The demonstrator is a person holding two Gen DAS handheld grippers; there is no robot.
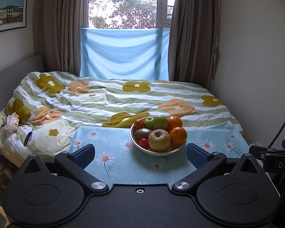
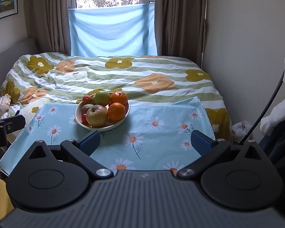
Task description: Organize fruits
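A white bowl (image 1: 162, 153) (image 2: 79, 122) piled with fruit stands on a light blue daisy cloth (image 1: 115, 163) (image 2: 157, 125). In it lie a brownish apple (image 1: 159, 140) (image 2: 96, 116), two oranges (image 1: 178, 135) (image 2: 116, 111), green apples (image 1: 157, 122) (image 2: 102, 97), a kiwi with a sticker (image 1: 141, 133) (image 2: 86, 108) and small red tomatoes (image 1: 143, 143) (image 2: 87, 99). My left gripper (image 1: 140, 156) is open just short of the bowl, with nothing between its fingers. My right gripper (image 2: 145, 142) is open too, nearer than the bowl and to its right.
The cloth lies on a bed with a striped flower quilt (image 1: 108, 98) (image 2: 123, 76). A wall (image 1: 256, 57) runs along the right, curtains and a window (image 1: 123, 3) stand behind. A crumpled packet (image 1: 12, 122) lies at the bed's left edge. A cable (image 2: 264, 112) hangs at right.
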